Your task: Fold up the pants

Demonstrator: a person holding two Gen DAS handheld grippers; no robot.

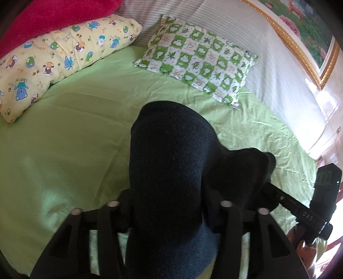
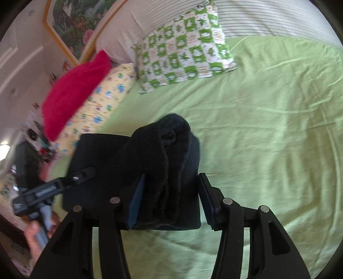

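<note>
Item: dark pants (image 2: 163, 171), lying on the green bed sheet (image 2: 268, 139), bunched in a thick fold that rises between my right jaws.

Right gripper (image 2: 169, 199): jaws spread apart, one blue-padded finger (image 2: 135, 203) touching the cloth on its left side, the other standing clear of it on the right. Nothing clamped.

Left gripper (image 1: 169, 216): the pants (image 1: 171, 167) drape up and over the gap between my jaws and hide the pads; the jaws sit close against the cloth on both sides, clenched on the pants as far as I can see.

Surroundings, left wrist view: yellow cartoon-print pillow (image 1: 60, 58) at 10 o'clock, a red blanket (image 1: 49, 17) piled behind it at 11; green-and-white checked pillow (image 1: 197, 62) at 1 o'clock, against a striped headboard (image 1: 246, 32); gilt-framed flower picture (image 1: 300, 34) at 2 o'clock. My right gripper (image 1: 317, 199) shows at 4 o'clock, beside the cloth.

Right wrist view: my left gripper (image 2: 42, 193) at 8 o'clock, its tip against the flat part of the pants. Open sheet from 1 to 5 o'clock; the pillows lie well apart from the pants.
</note>
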